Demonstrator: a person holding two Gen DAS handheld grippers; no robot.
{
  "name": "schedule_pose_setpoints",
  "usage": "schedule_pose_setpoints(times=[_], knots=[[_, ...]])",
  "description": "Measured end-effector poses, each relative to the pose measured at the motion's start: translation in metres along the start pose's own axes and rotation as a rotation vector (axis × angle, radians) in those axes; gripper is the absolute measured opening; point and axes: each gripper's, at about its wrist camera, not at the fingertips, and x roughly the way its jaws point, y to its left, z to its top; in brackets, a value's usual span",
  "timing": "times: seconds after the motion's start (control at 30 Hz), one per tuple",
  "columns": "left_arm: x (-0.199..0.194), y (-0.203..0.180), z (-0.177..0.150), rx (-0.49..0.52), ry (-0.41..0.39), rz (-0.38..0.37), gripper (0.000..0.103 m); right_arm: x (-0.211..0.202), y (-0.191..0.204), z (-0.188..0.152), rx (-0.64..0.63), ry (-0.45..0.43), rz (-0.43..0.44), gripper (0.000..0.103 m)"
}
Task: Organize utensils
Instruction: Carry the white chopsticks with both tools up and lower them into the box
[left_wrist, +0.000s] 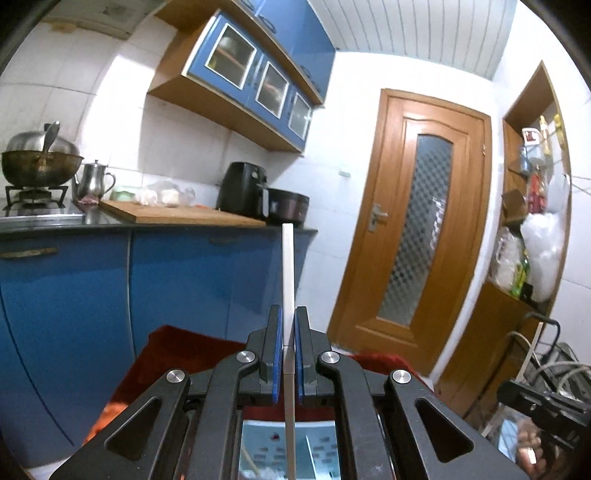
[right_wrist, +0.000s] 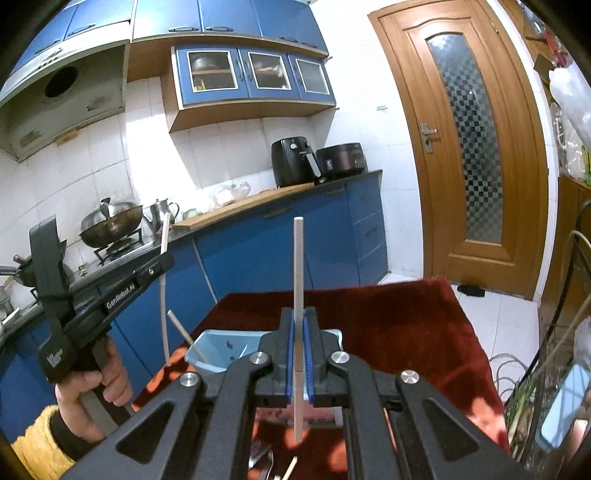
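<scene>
My left gripper (left_wrist: 289, 325) is shut on a white chopstick (left_wrist: 288, 266) that stands upright between its blue pads, raised above the table. From the right wrist view, the left gripper (right_wrist: 164, 259) and its chopstick (right_wrist: 163, 306) are at the left, held by a hand (right_wrist: 92, 384) in a yellow sleeve. My right gripper (right_wrist: 299, 321) is shut on a grey-white chopstick (right_wrist: 298, 266), also upright. Below both sits a light-blue utensil bin (right_wrist: 218, 350) with one chopstick (right_wrist: 184, 332) leaning in it. Forks (right_wrist: 262, 461) and a loose chopstick (right_wrist: 290, 469) lie under the right gripper.
A red cloth (right_wrist: 406, 325) covers the table. Behind is a blue kitchen counter (right_wrist: 280, 243) with a wok (right_wrist: 110, 221), kettle (right_wrist: 162, 212), cutting board (left_wrist: 177, 216) and black air fryer (right_wrist: 293, 162). A wooden door (right_wrist: 465, 147) stands at the right, with a cluttered shelf (left_wrist: 532, 229).
</scene>
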Motion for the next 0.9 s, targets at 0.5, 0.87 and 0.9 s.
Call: schedule_pose_setpoints(times=[0.5,0.87,0.9], knots=[[0.04,0.005,-0.044,0.009,-0.049,-0.003,0.006,0.081,0.007,-0.012,-0.171,0.018,-0.067,0.006],[0.035,0.006,-0.052,0.042,-0.061,0.009,0.006,0.096,0.01,-0.03,-0.189,0.09,-0.022,0.006],[0.034,0.006,-0.052,0.043,-0.058,0.007,0.006,0.096,0.01,-0.03,-0.184,0.095,-0.017,0.006]])
